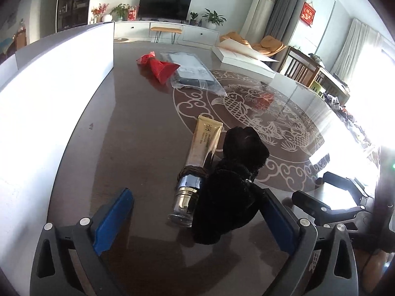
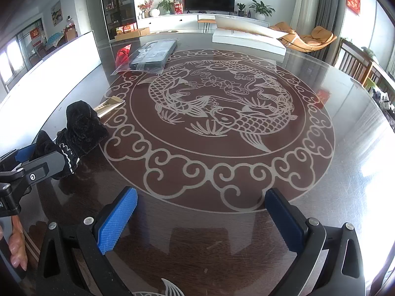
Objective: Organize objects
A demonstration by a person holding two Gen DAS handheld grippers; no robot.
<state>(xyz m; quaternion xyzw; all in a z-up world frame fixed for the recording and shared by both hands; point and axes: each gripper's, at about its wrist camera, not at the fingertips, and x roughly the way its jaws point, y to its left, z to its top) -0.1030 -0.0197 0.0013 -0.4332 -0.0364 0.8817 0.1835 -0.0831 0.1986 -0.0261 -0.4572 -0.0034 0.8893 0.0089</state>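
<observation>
dark glossy wood forms the table (image 2: 321, 172), its top inlaid with a pale ring of scrolls around koi fish. a long white panel (image 1: 56, 93) stands along the table's left edge, and a flat white box (image 2: 246, 39) lies at the far side. near the far left, a dark flat item in a clear plastic bag (image 2: 150, 56) rests just beside a crumpled red pouch (image 1: 160, 70).

close to the left gripper (image 1: 197, 222), a black fuzzy glove (image 1: 229, 185) lies on the table, its cuff touching the inner face of that gripper's right finger. beside the glove, touching it, lies a gold cream tube (image 1: 200, 153) with a chrome and clear cap, a brown hair tie (image 1: 192, 171) looped around its neck. the left gripper's blue pads are spread wide around the glove and the tube's cap, clamping nothing.

the right gripper (image 2: 200, 222) hovers over bare table, jaws wide apart and holding nothing.
</observation>
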